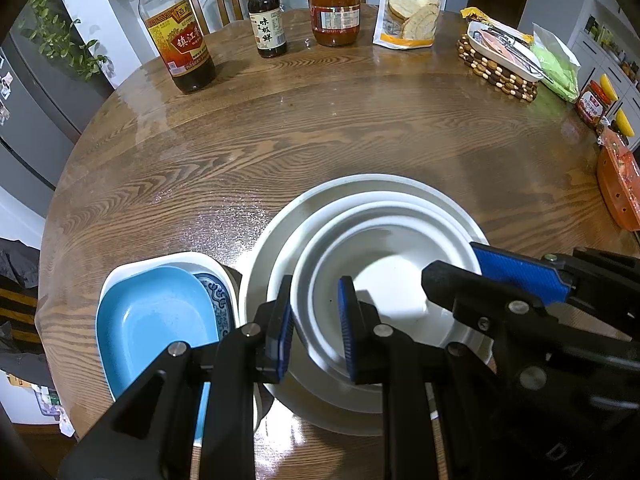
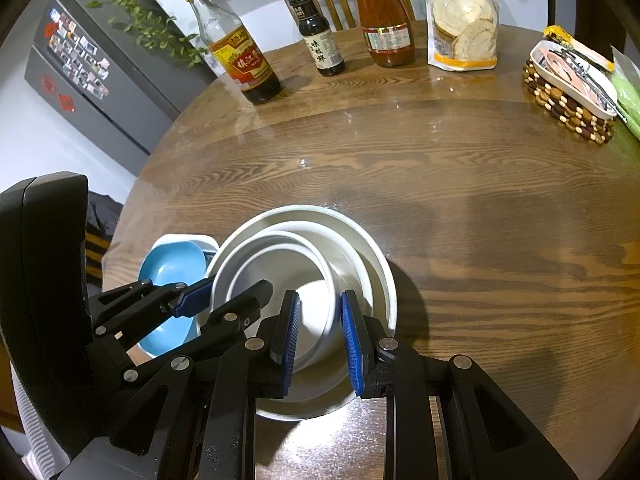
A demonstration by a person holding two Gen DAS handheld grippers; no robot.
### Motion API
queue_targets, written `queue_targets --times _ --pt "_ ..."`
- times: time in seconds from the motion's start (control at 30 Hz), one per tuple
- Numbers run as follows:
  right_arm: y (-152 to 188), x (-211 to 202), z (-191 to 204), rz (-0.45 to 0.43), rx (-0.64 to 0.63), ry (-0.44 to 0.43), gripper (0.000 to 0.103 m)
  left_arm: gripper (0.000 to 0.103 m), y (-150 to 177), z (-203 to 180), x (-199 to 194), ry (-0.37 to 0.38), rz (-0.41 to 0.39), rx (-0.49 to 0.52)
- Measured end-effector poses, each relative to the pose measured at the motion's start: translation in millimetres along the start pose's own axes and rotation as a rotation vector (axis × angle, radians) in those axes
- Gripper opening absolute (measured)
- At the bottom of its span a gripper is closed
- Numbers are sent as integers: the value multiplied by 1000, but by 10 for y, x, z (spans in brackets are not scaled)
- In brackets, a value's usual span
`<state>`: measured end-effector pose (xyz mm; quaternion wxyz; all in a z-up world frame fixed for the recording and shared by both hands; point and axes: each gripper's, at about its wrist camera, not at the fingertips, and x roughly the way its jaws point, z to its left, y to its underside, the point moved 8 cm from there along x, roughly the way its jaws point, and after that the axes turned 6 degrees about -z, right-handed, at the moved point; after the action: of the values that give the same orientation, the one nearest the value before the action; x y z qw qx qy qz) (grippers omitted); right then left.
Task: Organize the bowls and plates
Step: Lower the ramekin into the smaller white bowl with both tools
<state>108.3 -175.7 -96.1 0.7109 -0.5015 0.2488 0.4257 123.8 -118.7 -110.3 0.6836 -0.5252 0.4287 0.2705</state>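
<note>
A stack of white round plates and bowls (image 1: pixel 372 216) sits near the table's front edge, a smaller white bowl (image 1: pixel 384 272) nested on top. It also shows in the right wrist view (image 2: pixel 360 248). To its left a blue rectangular dish (image 1: pixel 152 316) lies in a blue-patterned dish inside a white one; the blue dish shows in the right wrist view too (image 2: pixel 172 268). My left gripper (image 1: pixel 316 324) is open, its jaws straddling the left rim of the top bowl. My right gripper (image 2: pixel 320 340) is open, straddling the bowl's right rim; it shows in the left wrist view (image 1: pixel 500 280).
At the round wooden table's far edge stand a vinegar bottle (image 1: pixel 176 36), a soy sauce bottle (image 1: pixel 266 16), a red sauce bottle (image 1: pixel 335 4) and a flour bag (image 1: pixel 412 4). A beaded trivet with a white dish (image 1: pixel 500 56) and jars sit at the right.
</note>
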Motion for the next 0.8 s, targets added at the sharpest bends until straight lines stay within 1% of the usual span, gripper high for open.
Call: queue_targets --times 0.8 --pt "3 -15 -10 15 -11 44 25 21 2 -4 -5 12 0 12"
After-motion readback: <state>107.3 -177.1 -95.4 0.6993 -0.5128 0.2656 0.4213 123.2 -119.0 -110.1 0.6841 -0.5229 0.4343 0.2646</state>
